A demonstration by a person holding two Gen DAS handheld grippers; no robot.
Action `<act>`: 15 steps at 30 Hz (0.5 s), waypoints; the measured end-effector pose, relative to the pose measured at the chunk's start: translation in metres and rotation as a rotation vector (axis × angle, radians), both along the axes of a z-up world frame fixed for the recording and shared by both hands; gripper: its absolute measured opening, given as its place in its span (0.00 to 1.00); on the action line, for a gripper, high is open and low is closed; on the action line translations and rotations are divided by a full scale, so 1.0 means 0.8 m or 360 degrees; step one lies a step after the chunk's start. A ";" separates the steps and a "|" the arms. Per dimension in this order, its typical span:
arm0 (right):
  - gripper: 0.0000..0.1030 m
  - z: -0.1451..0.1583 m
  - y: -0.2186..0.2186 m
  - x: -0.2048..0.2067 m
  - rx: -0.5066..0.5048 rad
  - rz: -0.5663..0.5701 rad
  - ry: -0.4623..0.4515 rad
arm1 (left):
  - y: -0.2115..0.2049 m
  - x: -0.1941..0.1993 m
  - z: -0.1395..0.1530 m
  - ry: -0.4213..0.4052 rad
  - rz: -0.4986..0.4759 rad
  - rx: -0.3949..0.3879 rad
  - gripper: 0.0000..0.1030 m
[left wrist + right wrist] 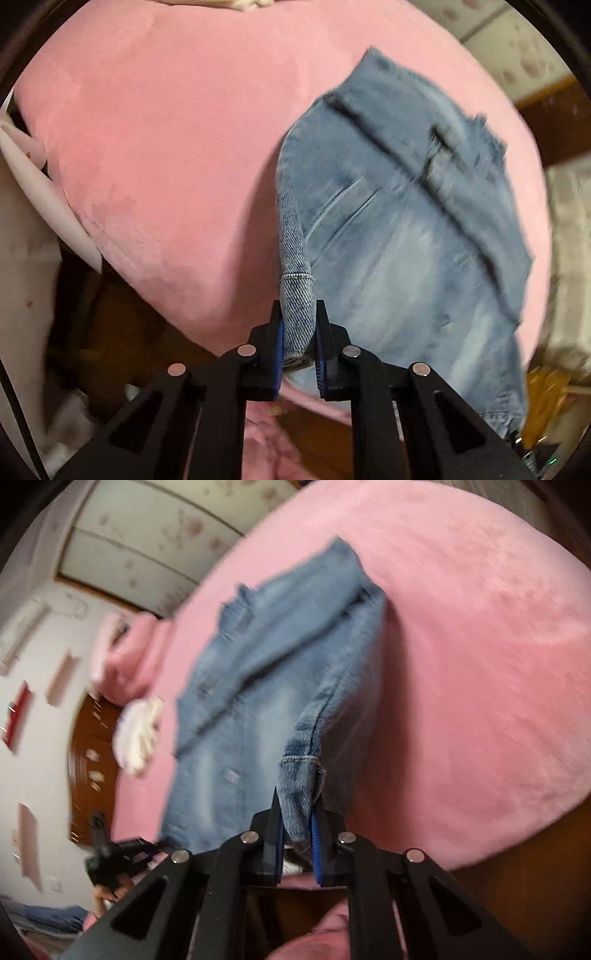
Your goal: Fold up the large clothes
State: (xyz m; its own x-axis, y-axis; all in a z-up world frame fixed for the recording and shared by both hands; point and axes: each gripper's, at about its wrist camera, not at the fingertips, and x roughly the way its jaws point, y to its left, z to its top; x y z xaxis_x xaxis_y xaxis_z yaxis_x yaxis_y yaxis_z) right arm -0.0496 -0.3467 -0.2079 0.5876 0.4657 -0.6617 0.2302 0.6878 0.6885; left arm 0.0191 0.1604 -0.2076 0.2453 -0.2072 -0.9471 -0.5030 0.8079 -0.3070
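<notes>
- Both views blurred; denim detail soft, esp. far hem and frayed edges. Room bits at the rims smeared, can't ID most.
- Left wrist view: jeans [406, 229] cut off at approx 5 o'clock by the frame edge; lower hem not visible. Bed cover [166, 147] edge drops off at 7 o'clock into dark clutter, unreadable.
- Right wrist view: white/pale cloth lump [138, 734] at 9 o'clock, too blurred to name. Another black gripper rig at 8 o'clock w/ a hand behind it, mostly hidden.
- Left gripper [298, 347]: jaws narrow, clamped on a denim corner; cloth runs up to 12 then spreads toward 2 o'clock over pink cover.
- Right gripper [298, 834]: jaws narrow, pinching a denim fold w/ stitched seam just above; garment stretches to 11–12 o'clock, hanging partly off the cover, far end resting on it.
</notes>
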 end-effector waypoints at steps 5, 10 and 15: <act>0.09 0.046 0.002 0.020 0.0174 -0.0110 -0.0303 | -0.013 0.027 0.068 -0.0158 0.0058 -0.0034 0.11; 0.07 0.079 -0.015 0.033 0.0228 -0.0159 -0.0552 | -0.017 0.053 0.125 -0.0354 0.0113 -0.0075 0.10; 0.07 0.091 -0.041 0.050 0.0326 -0.0263 -0.0639 | -0.007 0.065 0.168 -0.0509 0.0214 -0.0176 0.10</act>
